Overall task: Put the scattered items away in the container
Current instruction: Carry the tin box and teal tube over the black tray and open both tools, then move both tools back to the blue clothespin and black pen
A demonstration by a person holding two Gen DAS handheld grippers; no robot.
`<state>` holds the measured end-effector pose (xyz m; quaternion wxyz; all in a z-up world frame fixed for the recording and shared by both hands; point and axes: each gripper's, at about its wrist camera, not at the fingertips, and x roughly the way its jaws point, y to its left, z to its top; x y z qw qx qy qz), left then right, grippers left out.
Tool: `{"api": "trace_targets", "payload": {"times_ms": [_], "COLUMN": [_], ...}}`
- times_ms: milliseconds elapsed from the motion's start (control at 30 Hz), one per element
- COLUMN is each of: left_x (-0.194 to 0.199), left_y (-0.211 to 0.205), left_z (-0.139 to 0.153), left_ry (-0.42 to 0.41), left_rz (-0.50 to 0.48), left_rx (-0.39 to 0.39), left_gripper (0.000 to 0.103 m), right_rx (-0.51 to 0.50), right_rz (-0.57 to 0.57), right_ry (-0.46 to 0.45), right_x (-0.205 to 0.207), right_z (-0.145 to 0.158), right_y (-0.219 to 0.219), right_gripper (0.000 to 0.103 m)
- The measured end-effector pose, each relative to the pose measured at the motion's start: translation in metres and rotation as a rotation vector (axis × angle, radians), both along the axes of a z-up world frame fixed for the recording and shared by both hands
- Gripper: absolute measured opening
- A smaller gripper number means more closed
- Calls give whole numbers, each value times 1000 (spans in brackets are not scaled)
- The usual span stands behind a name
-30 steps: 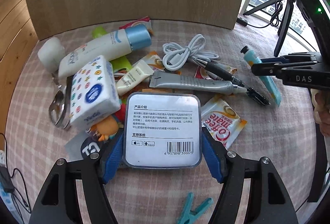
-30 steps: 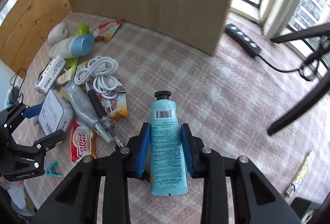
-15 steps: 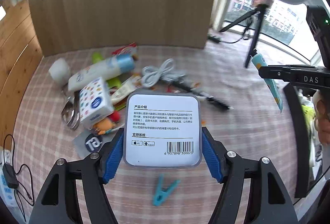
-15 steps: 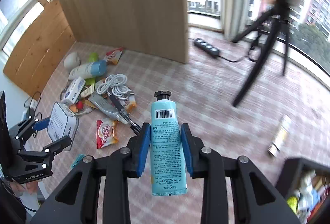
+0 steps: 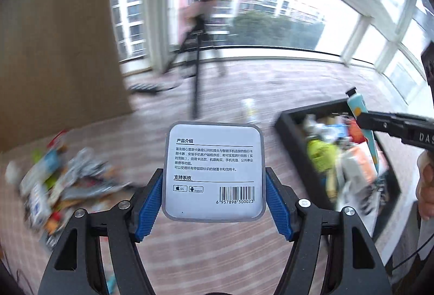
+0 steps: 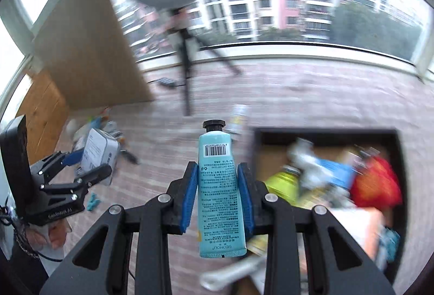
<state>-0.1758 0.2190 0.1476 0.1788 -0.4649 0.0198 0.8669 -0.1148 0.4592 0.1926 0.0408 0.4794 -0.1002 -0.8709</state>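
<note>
Left wrist view: left gripper (image 5: 214, 194) pinches a white square box (image 5: 213, 171), blue pads pressed on both its side edges, label and barcode facing the camera.
Right wrist view: right gripper (image 6: 217, 194) pinches a light blue tube (image 6: 218, 186) across its middle, black cap pointing away, crimped end toward the camera.
Container: black container (image 6: 325, 130) on the checked cloth (image 6: 152, 175), already well filled; in the right view it lies just right of the tube, in the left view well to the right of the box.
Loose pile: scattered items (image 5: 62, 173) lie far left on the cloth, blurred, well apart from the container.
Step in hand: carrying both items across to the container, as I judge it.
Doing it well: bring each item fully over the rim before spreading the jaws; lower toward a gap in the contents so nothing bounces out; let the tube go first, since it looks nearer, and keep the two grippers from crossing.
Count, grippers: two, each loaded.
Count, items held: one box, one tube.
Count, containers: one.
Count, pile: too blurred to count; one teal clip (image 6: 93, 201) lies apart from it.
</note>
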Motion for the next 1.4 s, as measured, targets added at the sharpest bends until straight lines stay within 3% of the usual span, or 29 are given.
{"api": "trace_targets", "payload": {"times_ms": [300,533,567,633,667,1033,1400], "left_x": [-11,-14,-16,-18,-18,-21,-5], "left_y": [120,182,188,192,192,147,43], "left_z": [8,14,15,17,20,26,6], "left_ry": [-4,-13,-18,-12,-1,39,-6], "left_rz": [-200,-293,-297,-286,-285,-212,-18], "left_rx": [41,55,47,38,38,13,4], "left_gripper": [68,68,69,70,70,69,68], "right_rx": [53,77,78,78,77,78,76], "right_rz": [-302,-407,-413,-425,-429,-381,-178], "right_ry": [-43,-87,-85,-90,-82,-43,-2], "right_x": [80,110,111,113,113,97,60], "right_z": [-6,-23,-24,-24,-23,-17,-13], "right_y": [120,155,156,156,156,137,68], "right_gripper": [29,30,34,54,62,62,62]}}
